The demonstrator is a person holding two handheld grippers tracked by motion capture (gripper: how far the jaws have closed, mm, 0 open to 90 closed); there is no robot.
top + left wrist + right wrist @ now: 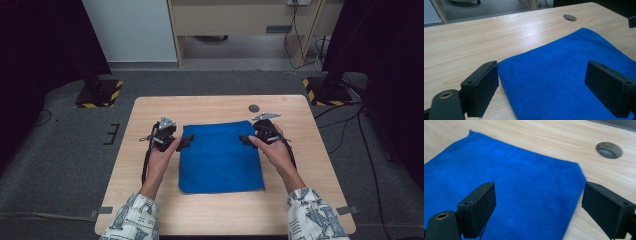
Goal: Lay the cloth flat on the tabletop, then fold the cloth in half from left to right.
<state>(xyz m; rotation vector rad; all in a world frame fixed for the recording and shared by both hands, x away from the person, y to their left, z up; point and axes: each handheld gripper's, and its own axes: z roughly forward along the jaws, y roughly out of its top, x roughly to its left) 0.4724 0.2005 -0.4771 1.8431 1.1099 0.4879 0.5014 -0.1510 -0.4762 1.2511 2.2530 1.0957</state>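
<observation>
1. A person's two hands bring the left tool (186,142) and the right tool (244,140) to opposite side edges of a blue cloth (220,157), which lies flat in the middle of the wooden table (150,200), apparently folded.
2. Both tools stand wide open with nothing held; in the left gripper view the pads (485,88) straddle the cloth's edge near its far corner without pressing on it, and the right gripper view shows the same on the other side.
3. The step in hand looks like either a release or a fresh grip at the far corners; done well, each tool would take its corner squarely, catching all layers, and both would move together so the cloth stays even.
4. Bare table surrounds the cloth on all sides, with the widest margins left and right.
5. A round cable hole (254,107) sits just beyond the far right corner; the far table edge lies close behind it.
</observation>
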